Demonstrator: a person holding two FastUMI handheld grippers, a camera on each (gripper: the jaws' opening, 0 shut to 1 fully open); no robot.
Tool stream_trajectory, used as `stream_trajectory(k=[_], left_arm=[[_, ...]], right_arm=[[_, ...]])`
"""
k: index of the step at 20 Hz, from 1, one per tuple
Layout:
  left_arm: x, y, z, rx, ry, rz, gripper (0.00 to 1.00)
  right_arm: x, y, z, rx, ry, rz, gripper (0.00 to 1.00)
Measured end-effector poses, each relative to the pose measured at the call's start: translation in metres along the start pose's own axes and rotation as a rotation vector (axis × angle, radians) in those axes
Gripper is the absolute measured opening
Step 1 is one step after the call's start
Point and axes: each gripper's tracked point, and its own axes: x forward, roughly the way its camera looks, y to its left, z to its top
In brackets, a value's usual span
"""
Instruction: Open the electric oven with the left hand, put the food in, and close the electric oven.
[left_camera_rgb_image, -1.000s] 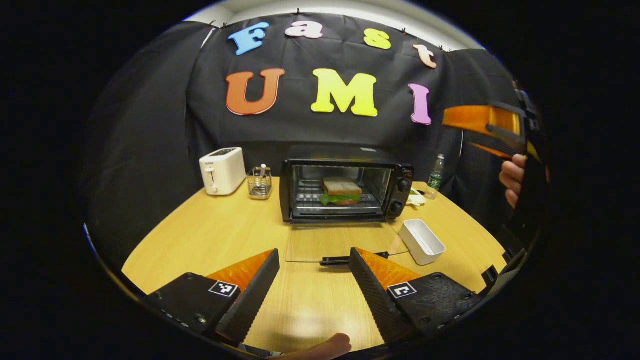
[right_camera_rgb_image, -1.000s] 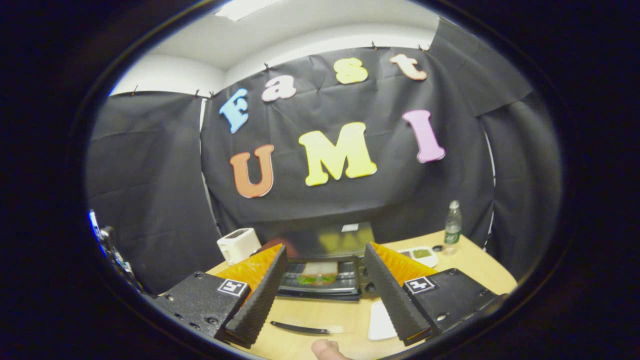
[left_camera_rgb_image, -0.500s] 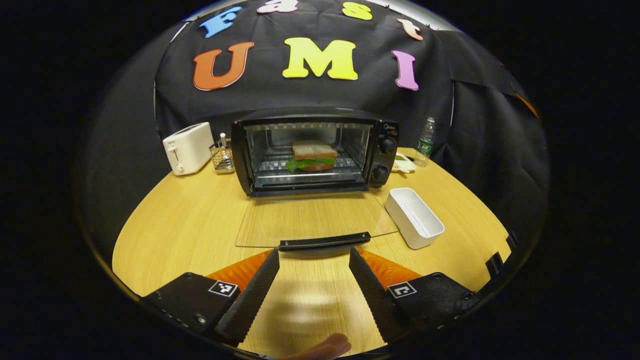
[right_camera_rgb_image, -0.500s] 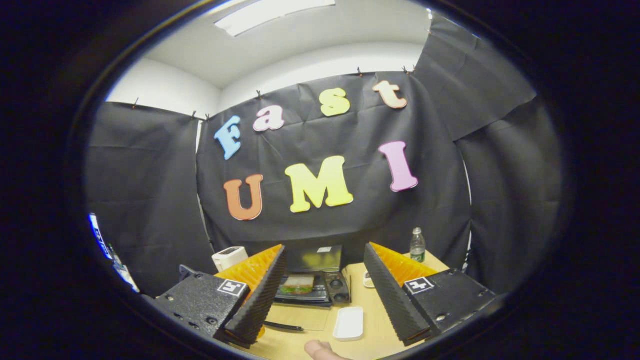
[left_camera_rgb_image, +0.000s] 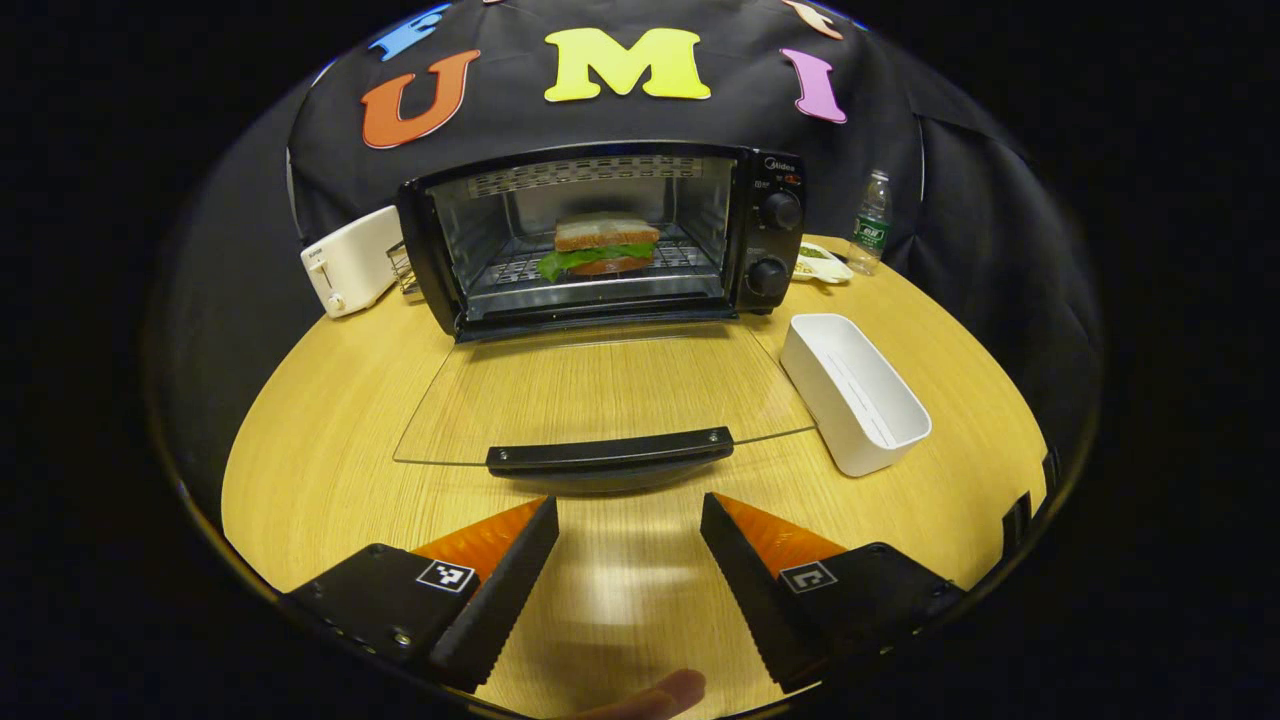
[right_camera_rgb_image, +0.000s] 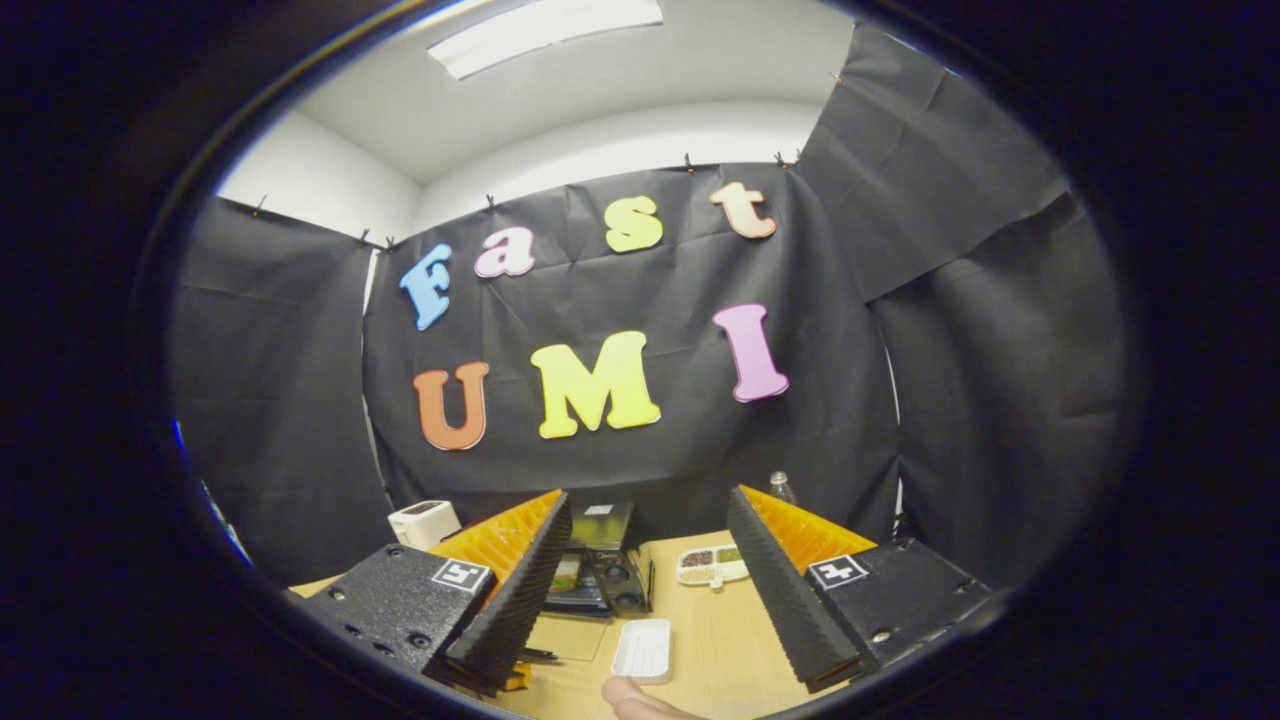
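A: Two steps look done to me: the oven (left_camera_rgb_image: 600, 235) stands open and the sandwich (left_camera_rgb_image: 600, 246) sits on its rack, roughly mid-chamber. What's left?

B: Only the closing, I'd say. The glass door (left_camera_rgb_image: 600, 390) lies flat on the desk (left_camera_rgb_image: 320, 420), its black handle (left_camera_rgb_image: 610, 455) just ahead of my left gripper (left_camera_rgb_image: 628, 520), whose fingers are spread wide with nothing between them.

A: And your right gripper (right_camera_rgb_image: 648, 540)?

B: Also spread and empty, held up high and pointed mostly at the wall, well away from the door's path. In the right gripper view the oven is small between its fingers.

A: How would you close it well?

B: I'd get the left gripper's fingers under or around the middle of the handle, not an end, so the door doesn't twist on its hinge. Then lift in an arc about the hinge line rather than pushing straight forward, which could shove the oven back. I'd watch the white tray (left_camera_rgb_image: 855, 395) just beside the door's right edge, and ease the last bit so the glass doesn't slam.
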Motion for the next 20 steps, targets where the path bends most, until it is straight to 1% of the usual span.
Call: stream_trajectory(k=[2,4,5,8,10,13,15,17,18,20], left_arm=[[0.007,0.000,0.001,-0.016,0.008,0.009,0.95],[0.011,0.004,0.007,-0.019,-0.002,0.036,0.95],[0.014,0.001,0.009,-0.030,-0.006,0.030,0.95],[0.025,0.006,0.010,-0.071,-0.008,0.052,0.95],[0.022,0.005,0.014,-0.071,-0.017,0.060,0.94],[0.019,0.004,0.019,-0.062,-0.027,0.062,0.94],[0.016,0.003,0.023,-0.049,-0.037,0.065,0.93],[0.012,0.001,0.027,-0.065,-0.048,0.066,0.93],[0.011,0.002,0.031,-0.059,-0.056,0.067,0.93],[0.007,0.001,0.036,-0.047,-0.067,0.068,0.93]], right_arm=[[0.005,-0.007,-0.003,0.003,0.009,-0.001,0.94],[0.011,-0.013,-0.008,0.002,0.020,-0.009,0.94],[0.011,-0.014,-0.009,0.001,0.024,-0.003,0.94],[0.017,-0.017,-0.012,-0.007,0.026,-0.003,0.94],[0.020,-0.020,-0.016,-0.015,0.035,-0.005,0.94],[0.025,-0.025,-0.017,-0.013,0.035,-0.004,0.94],[0.028,-0.035,-0.016,-0.012,0.018,-0.031,0.94],[0.031,-0.053,-0.013,-0.028,-0.010,-0.099,0.93],[0.032,-0.058,-0.014,-0.041,-0.017,-0.119,0.94],[0.035,-0.057,-0.017,-0.045,-0.016,-0.116,0.94]])
